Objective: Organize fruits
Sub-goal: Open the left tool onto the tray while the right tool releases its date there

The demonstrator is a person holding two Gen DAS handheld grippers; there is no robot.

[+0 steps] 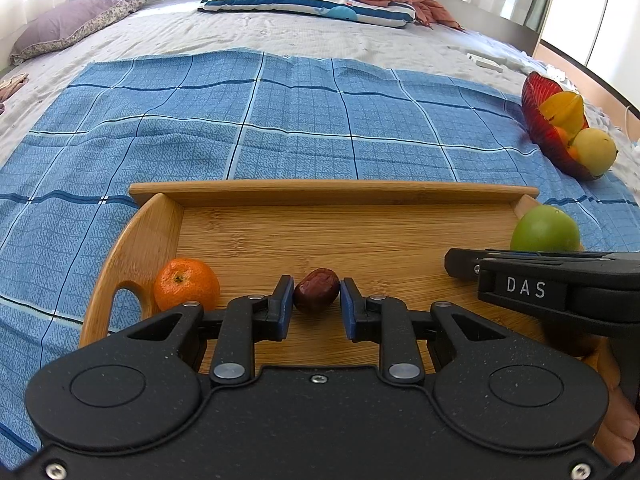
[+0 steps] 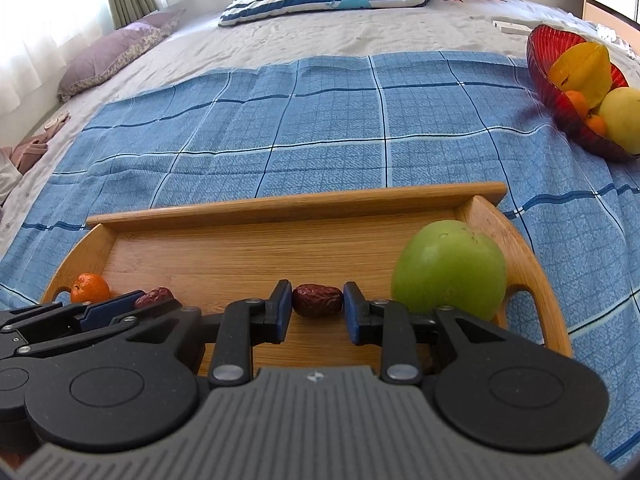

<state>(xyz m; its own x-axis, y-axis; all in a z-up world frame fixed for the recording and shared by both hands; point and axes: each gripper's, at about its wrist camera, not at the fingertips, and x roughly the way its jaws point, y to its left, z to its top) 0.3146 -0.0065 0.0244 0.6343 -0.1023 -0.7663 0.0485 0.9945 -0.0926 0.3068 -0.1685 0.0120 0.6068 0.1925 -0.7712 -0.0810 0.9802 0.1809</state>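
Two dark-red wrinkled dates lay on the rectangular bamboo tray [image 1: 328, 196] — one per tool. The left tool [image 1: 317, 300] stood narrow, its blue pads clamped on the first date [image 1: 316, 290]. The right tool [image 2: 317, 302] stood slightly apart around the second date [image 2: 317, 300], a small gap at each pad. A small orange mandarin [image 1: 186, 284] sat beside the tray's left handle; a round green fruit [image 2: 450, 268] sat at the right end. The tray rested on a blue checked cloth [image 1: 240, 128] — spread over the bed.

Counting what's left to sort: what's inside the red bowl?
The red bowl holds a yellow starfruit, a pale yellow round fruit and small oranges; anything beneath them is hidden.
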